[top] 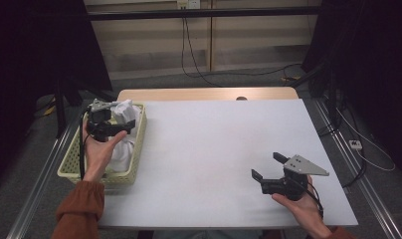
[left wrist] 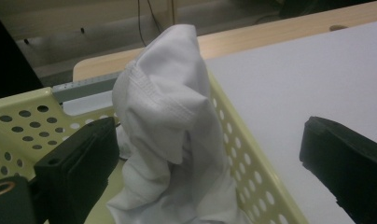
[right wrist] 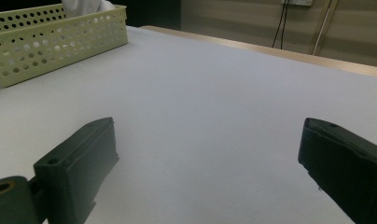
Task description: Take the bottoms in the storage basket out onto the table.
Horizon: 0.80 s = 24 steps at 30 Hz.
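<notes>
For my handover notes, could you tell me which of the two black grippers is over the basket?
The left gripper, open over the pale yellow perforated plastic basket beside the white cloth; the right gripper hovers above bare table.

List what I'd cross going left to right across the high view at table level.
Pale yellow basket with the left tool over the white cloth inside it → bare white tabletop → right tool, jaws apart, above the table's near right part.
</notes>
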Motion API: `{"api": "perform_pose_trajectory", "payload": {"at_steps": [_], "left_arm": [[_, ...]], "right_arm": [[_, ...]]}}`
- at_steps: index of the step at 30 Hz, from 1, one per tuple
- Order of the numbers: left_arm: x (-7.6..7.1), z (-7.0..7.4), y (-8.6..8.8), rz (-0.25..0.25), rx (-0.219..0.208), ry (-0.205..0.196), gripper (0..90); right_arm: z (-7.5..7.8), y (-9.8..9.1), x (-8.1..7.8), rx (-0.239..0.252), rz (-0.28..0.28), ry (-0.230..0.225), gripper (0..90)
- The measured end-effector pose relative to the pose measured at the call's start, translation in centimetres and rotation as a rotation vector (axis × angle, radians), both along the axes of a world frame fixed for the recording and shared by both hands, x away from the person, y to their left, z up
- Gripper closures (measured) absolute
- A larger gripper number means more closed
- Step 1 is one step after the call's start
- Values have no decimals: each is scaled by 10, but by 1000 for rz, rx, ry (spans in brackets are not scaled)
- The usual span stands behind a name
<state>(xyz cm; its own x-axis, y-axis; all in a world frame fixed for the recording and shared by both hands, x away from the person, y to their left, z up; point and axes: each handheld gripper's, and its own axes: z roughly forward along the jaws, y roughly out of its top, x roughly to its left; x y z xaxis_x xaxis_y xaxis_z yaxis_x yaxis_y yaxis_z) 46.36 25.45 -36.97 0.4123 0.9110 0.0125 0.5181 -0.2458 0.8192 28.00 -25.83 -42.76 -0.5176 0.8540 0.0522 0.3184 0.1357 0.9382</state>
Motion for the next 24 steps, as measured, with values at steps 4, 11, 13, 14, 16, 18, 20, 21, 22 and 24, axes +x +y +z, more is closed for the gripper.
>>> {"api": "perform_pose_trajectory", "payload": {"at_steps": [4,11,13,14,16,18,20,21,22,24], "left_arm": [[4,-3,-2,22,13,-4,83],[20,-19,3,54,53,66,106],[24,-25,3,65,86,95,100],[25,-27,3,72,84,113,100],[27,-30,5,82,89,131,110],[28,-32,6,85,97,152,132],[29,-34,6,87,122,177,140],[29,-35,7,88,134,182,140],[30,-37,8,84,141,186,139],[32,-41,11,95,154,227,127]], "right_arm": [[0,-1,0,-1,-3,0,42],[0,-1,0,0,0,-1,41],[0,-1,0,2,-3,1,41],[0,-1,0,2,-3,1,41],[0,-1,0,2,-2,1,41],[0,-1,0,1,-2,1,41],[0,-1,0,2,-2,2,41],[0,-1,0,2,-3,2,41],[0,-1,0,2,-3,3,41],[0,-1,0,5,-5,2,41]]}}
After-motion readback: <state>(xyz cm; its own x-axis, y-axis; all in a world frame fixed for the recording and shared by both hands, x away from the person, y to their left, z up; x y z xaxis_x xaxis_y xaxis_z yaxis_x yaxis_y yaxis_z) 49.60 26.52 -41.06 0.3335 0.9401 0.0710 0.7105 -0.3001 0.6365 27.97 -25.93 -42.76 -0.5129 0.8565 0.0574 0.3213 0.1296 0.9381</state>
